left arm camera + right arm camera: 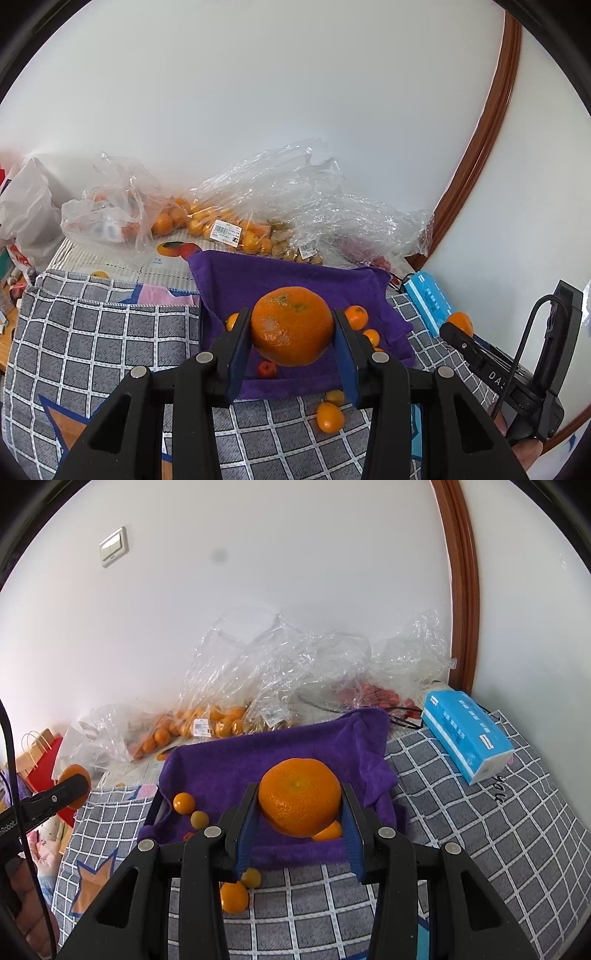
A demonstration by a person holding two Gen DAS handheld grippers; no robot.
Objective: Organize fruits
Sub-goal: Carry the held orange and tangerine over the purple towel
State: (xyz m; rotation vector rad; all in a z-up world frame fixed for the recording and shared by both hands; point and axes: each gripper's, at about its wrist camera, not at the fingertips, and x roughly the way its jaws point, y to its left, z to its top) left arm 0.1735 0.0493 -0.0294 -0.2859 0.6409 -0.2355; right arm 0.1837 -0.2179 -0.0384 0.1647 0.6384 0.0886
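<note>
- Left gripper clamped on a blemished mandarin, held above the purple towel.
- Right gripper likewise clenched around a clean mandarin, poised over the same towel.
- Both fruits round, no long axis to mind; drop point straight below and slightly ahead of each.
- Small kumquats already scattered on the towel; a few strays off its near edge.
- Neither side clearly nearer; risk of rolling off the near edge.
</note>
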